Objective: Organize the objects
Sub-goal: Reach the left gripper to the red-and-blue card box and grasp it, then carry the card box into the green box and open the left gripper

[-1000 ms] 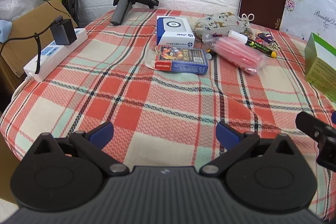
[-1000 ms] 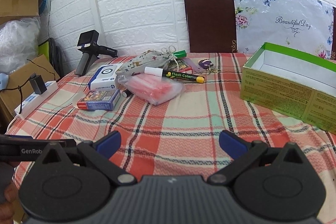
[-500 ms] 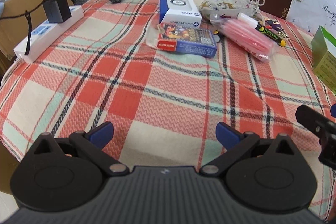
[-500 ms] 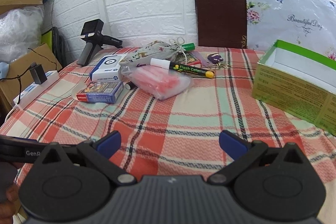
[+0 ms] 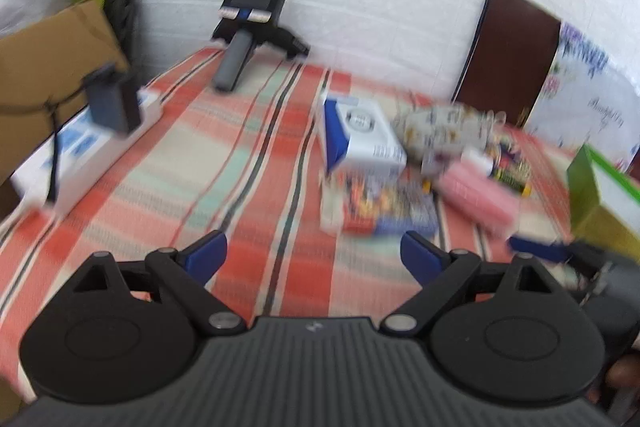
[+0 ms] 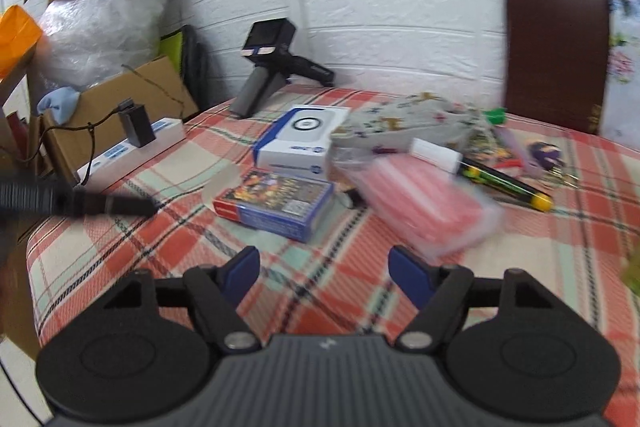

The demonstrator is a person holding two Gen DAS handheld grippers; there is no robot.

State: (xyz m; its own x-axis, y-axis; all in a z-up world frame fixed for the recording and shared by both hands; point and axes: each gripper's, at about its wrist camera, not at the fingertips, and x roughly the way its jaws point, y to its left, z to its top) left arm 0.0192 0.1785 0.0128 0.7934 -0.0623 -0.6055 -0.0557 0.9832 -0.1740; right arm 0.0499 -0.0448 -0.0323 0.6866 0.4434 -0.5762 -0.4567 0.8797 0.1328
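Observation:
A pile of objects lies on the plaid tablecloth (image 6: 192, 227): a blue and red card box (image 6: 276, 205), a white and blue box (image 6: 298, 143), a pink packet (image 6: 424, 203), a patterned pouch (image 6: 400, 121) and a marker (image 6: 480, 169). My right gripper (image 6: 324, 269) is open and empty, just short of the card box. My left gripper (image 5: 314, 253) is open and empty, near the card box (image 5: 390, 213) and the white box (image 5: 362, 137). A green box (image 5: 600, 199) stands at the right. Both views are blurred.
A power strip with a black adapter (image 6: 132, 139) lies along the table's left edge. A black handheld device (image 6: 268, 67) stands at the back. A dark chair back (image 6: 556, 43) is behind the table. Cardboard boxes (image 6: 116, 107) and plastic wrap stand to the left.
Both grippers have moved forward and swung left toward the pile. The right gripper's jaws stand a little narrower than before. The green box has left the right wrist view.

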